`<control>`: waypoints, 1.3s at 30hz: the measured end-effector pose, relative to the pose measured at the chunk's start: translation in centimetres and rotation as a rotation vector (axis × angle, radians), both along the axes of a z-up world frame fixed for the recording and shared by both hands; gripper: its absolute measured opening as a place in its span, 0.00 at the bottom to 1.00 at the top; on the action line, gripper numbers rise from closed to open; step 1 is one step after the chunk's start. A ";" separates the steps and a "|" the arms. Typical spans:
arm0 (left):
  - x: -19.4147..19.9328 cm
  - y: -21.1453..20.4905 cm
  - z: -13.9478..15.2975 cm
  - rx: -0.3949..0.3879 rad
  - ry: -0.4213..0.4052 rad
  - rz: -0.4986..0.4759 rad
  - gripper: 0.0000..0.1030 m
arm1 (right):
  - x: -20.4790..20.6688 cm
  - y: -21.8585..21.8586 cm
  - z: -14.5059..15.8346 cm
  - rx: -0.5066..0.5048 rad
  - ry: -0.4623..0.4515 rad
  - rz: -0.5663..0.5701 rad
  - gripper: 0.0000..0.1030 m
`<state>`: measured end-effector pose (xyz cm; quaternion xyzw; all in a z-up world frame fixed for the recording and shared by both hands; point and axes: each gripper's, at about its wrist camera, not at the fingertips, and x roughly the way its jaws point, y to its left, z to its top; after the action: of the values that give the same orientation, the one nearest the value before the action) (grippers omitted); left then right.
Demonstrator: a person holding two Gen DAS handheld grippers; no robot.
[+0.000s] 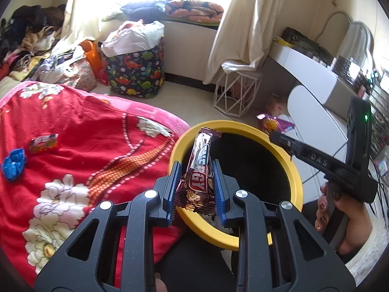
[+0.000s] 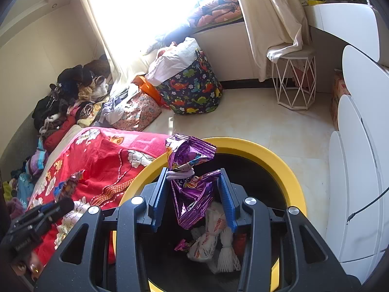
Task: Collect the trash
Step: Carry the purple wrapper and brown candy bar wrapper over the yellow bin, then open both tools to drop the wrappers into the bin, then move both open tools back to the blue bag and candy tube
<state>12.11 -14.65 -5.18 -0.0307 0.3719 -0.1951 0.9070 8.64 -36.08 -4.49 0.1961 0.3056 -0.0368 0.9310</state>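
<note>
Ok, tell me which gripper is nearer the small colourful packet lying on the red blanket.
Left. The left gripper, holding a brown wrapper, is at the bin's blanket-side rim, closer to the packet. The right gripper, holding a purple wrapper, is over the bin's far side.

Home bedroom, red floral blanket [image 1: 80, 131] on bed, curtained window [image 2: 150, 7], dinosaur-print laundry basket [image 2: 192, 90]

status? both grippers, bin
Left gripper shut on brown wrapper. Right gripper shut on purple wrapper. Both over yellow bin. Nothing blocking.
</note>
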 end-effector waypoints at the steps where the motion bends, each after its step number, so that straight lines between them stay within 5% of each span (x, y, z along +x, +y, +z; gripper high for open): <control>1: 0.0 -0.3 -0.2 0.003 0.003 -0.009 0.19 | 0.0 -0.1 0.0 0.003 0.000 -0.001 0.38; 16: 0.3 -4.6 -3.2 0.048 0.066 -0.121 0.19 | 0.2 -1.4 -0.9 0.050 0.011 -0.021 0.41; 19: 0.4 -5.0 -3.6 0.036 0.084 -0.133 0.19 | 0.0 -1.8 -1.1 0.069 0.007 -0.036 0.52; 20: 0.5 -5.1 -3.7 0.031 0.091 -0.141 0.22 | 0.0 -2.1 -1.2 0.078 0.008 -0.044 0.56; 23: 0.4 -5.1 -4.0 0.020 0.092 -0.143 0.68 | -0.1 -2.4 -1.3 0.092 0.011 -0.062 0.63; 26: 0.4 -4.3 -3.8 -0.014 0.084 -0.126 0.86 | -0.2 -2.3 -1.2 0.083 0.006 -0.072 0.69; 39: 1.5 5.8 -1.5 0.021 -0.019 0.168 0.89 | 2.5 4.6 1.1 -0.045 -0.062 0.141 0.74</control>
<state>13.64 -8.86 -6.72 -0.0505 0.3614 -0.1146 0.9239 11.13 -31.48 -3.40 0.1542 0.2889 0.0281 0.9445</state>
